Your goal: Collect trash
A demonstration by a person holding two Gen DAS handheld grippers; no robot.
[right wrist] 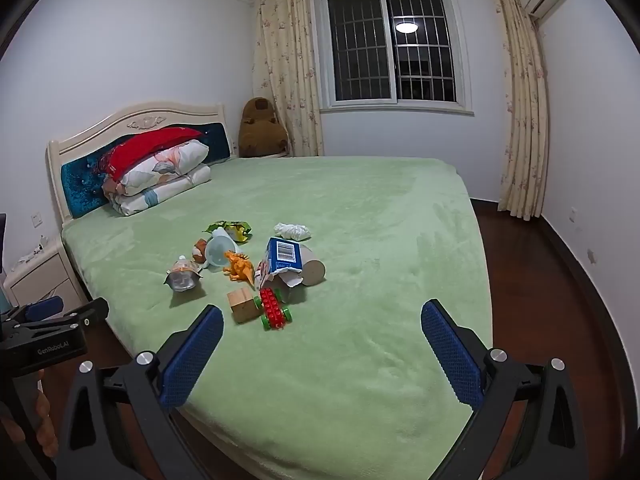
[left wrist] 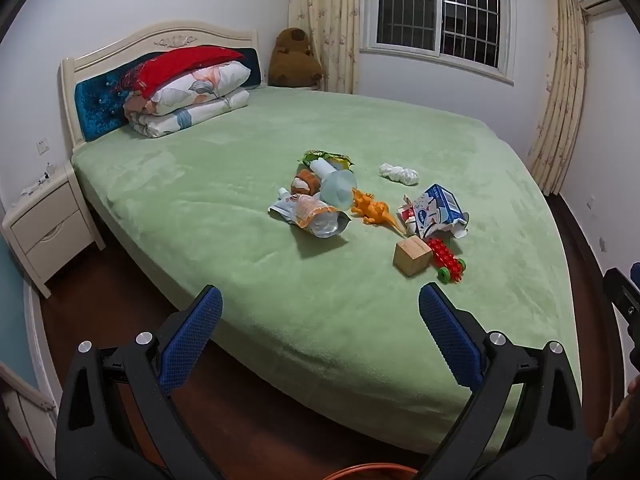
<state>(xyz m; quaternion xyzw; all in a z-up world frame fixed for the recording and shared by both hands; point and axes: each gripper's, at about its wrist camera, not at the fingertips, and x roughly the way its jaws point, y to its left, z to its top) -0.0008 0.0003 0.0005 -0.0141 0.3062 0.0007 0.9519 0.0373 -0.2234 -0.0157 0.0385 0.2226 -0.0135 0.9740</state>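
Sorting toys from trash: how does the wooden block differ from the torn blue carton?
The wooden block is plain tan; the torn blue carton is printed blue and white. The block is a whole, solid-looking cube; the carton is ripped open and crumpled. Both lie on the green bed, near the red toy car.

The cardboard tube (right wrist: 312,269) lies mostly tucked behind the torn blue carton (right wrist: 283,261), and from the left camera it can't be seen at all. At the lower left of the right camera's frame, the left gripper (right wrist: 48,332) is cut off by the edge, so its fingers can't be judged. The bits on the nightstand (left wrist: 44,216) are too small to name.
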